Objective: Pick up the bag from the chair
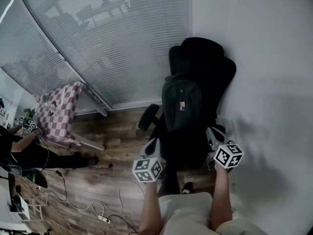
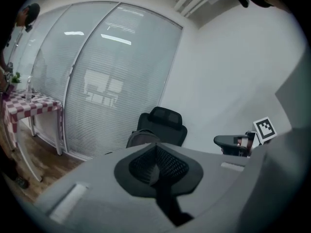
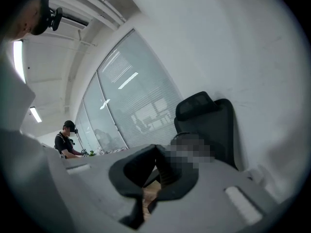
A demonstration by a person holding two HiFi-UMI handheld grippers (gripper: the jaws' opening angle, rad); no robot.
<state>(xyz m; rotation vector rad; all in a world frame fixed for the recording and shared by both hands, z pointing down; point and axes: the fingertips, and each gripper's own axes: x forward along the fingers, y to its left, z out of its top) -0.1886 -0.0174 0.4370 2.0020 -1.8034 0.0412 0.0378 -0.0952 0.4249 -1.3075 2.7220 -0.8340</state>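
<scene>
The bag [image 1: 182,104] is a dark backpack in the middle of the head view. It stands upright on the seat of the black office chair [image 1: 204,58] and leans back against the backrest. The chair sits against the white wall, with the blinds to its left. In my left gripper view the bag's rounded top [image 2: 141,139] just peeks over my jaws at the centre of the frame.

I hold my 2 grippers low in the head view, in front of the chair and apart from the bag. The left gripper [image 1: 153,143] is at lower centre and the right gripper [image 1: 213,132] is a little to its right. The jaws of both are pressed together at the tips with nothing between them.

I judge the bag to be soft fabric that will sag and fold. It looks full enough to stand, so it probably has some weight. A pinch on the flat front panel, where the small light tag [image 1: 182,106] sits, would likely only gather cloth and slip. The better hold is at the top end, where a carry loop or the shoulder straps should be, though I cannot make them out here. With 2 grippers I would take the top at both sides so the load hangs evenly. I would open the jaws wide first, because bunched fabric is thick.
</scene>
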